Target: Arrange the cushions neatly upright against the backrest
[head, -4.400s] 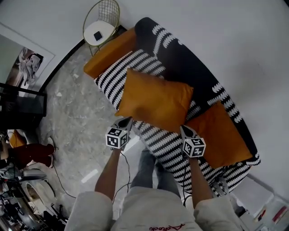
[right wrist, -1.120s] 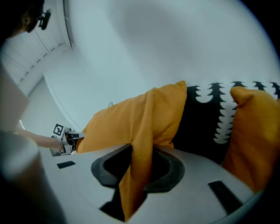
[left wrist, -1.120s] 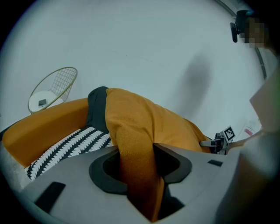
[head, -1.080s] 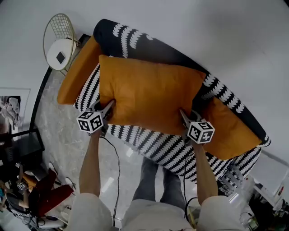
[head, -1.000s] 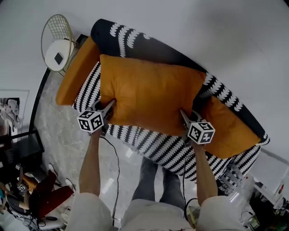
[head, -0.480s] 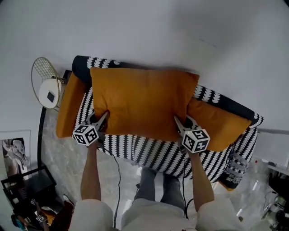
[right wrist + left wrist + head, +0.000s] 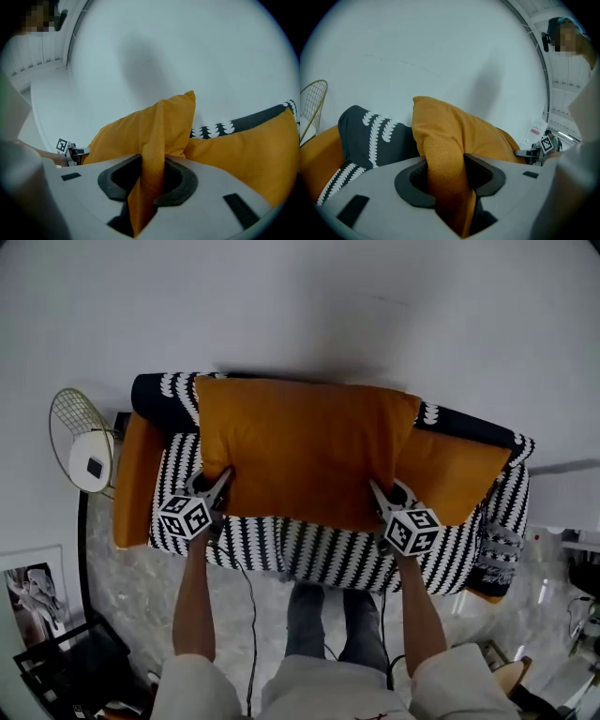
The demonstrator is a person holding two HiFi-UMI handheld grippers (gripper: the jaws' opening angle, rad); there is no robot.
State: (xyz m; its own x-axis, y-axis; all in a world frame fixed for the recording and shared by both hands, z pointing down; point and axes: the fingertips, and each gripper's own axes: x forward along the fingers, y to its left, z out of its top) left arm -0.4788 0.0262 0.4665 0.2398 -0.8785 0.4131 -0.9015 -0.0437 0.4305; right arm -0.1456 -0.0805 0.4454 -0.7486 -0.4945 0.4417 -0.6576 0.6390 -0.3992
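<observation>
Both pairs of jaws are clamped on one big orange cushion. In the left gripper view, the left gripper's (image 7: 447, 174) jaws pinch a fold of orange fabric between their dark pads. In the right gripper view, the right gripper (image 7: 150, 180) pinches a similar fold on the opposite side.

From the head view we see the large cushion (image 7: 305, 451) at the centre. The left jaws grip it at its 8 o'clock corner and the right jaws at its 4 o'clock corner. It is spread broadside in front of the backrest (image 7: 164, 390), with its top edge level with the backrest's upper rim. We cannot tell whether it touches the backrest.

We count three orange cushions. At 3 o'clock from the held one, a second cushion (image 7: 450, 474) leans against the backrest, partly tucked behind it. At 9 o'clock a third cushion (image 7: 136, 479) lies along the sofa's end.

There is one sofa (image 7: 328, 554), black with a white leaf-like pattern, set along a plain white wall (image 7: 300, 306). At 9 o'clock from the sofa stands one round gold wire chair (image 7: 84, 442) with a white seat pad and a small dark square on it. The floor (image 7: 122, 587) is grey marbled stone. Two bare forearms reach up from 6 o'clock, with a dark cable (image 7: 251, 615) hanging between them. A framed picture (image 7: 37, 592) sits at 8 o'clock near the edge.
</observation>
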